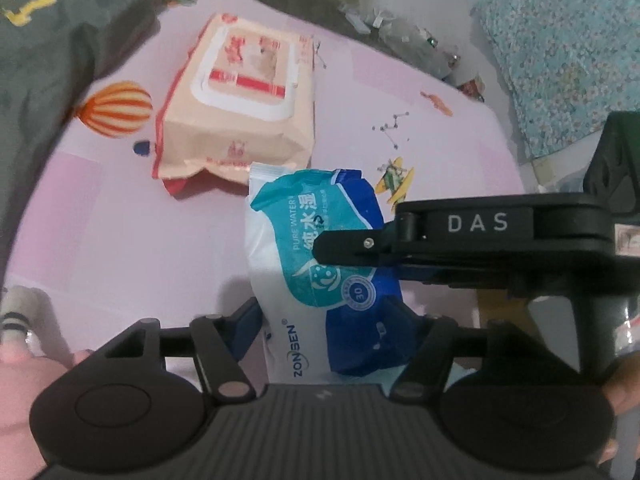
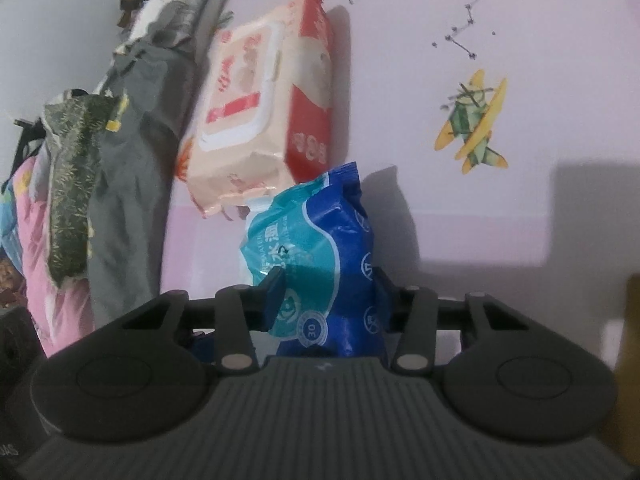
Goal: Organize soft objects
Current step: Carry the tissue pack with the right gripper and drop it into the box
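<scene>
A blue and teal wet-wipe pack [image 1: 320,264] lies on a pink printed sheet [image 1: 120,220]. My left gripper [image 1: 332,320] sits around its near end, with a finger on each side. My right gripper reaches in from the right in the left wrist view, and one of its fingers [image 1: 352,246] presses on the pack's top. In the right wrist view the right gripper [image 2: 328,292] is shut on the same pack [image 2: 320,248]. A larger peach and red wipe pack [image 1: 244,96] lies just beyond; it also shows in the right wrist view [image 2: 264,100].
A pile of grey and pink clothes [image 2: 100,168] lies to the left of the packs. A teal patterned cloth [image 1: 568,52] and clutter lie off the sheet's far right edge. Printed balloon [image 1: 116,108] and plane [image 2: 472,124] pictures mark the sheet.
</scene>
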`<state>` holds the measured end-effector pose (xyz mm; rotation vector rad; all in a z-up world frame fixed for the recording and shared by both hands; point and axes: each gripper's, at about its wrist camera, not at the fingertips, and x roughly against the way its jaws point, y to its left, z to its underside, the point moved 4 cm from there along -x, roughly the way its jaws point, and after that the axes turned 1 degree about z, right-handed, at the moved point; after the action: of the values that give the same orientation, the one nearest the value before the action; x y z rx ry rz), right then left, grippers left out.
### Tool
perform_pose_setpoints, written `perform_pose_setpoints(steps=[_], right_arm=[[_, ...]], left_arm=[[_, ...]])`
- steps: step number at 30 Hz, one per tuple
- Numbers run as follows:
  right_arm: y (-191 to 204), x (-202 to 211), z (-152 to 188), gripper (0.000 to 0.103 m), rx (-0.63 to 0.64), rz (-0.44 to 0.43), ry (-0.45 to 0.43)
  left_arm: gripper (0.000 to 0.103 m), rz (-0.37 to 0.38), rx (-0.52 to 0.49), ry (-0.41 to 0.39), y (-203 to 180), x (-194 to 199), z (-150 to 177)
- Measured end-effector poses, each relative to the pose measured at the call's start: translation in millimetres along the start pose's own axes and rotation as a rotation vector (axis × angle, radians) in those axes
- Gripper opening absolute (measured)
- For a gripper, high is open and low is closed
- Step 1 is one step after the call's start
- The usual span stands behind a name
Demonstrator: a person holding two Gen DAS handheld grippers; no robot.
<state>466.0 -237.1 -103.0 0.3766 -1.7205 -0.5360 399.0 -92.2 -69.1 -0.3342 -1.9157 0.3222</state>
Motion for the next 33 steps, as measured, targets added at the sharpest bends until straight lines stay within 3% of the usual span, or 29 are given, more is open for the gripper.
perform_pose_setpoints(steps=[8,17,21,26,33], right_arm=[[25.0,50.4,6.8,0.041,0.031,-0.074,-0.09],[26.5,180.9,48.3,0.041,0.058,-0.173,-0.273],[-6.5,242.2,86.8,0.041,0.025,-0.176,-0.347],[-74.1,295.7,141.3,0.041,-0.066,-0.131,-0.405],[-186.4,295.7,199.7,0.041,-0.283,-0.104,-0.375]], left_arm=[[0.066,-0.009,-0.061,-0.132,-32.2,66.6,5.2],[0.067,0.064,-0.218,-0.249,-131.8,144.0,44.3],[0.068,0.126,-0.298,-0.211,-188.1,146.9,79.8],[0.068,0.211,-0.365,-0.07,-245.6,114.1,123.3],[0.068,0.213,-0.449,0.09,-291.4,49.4,172.9]])
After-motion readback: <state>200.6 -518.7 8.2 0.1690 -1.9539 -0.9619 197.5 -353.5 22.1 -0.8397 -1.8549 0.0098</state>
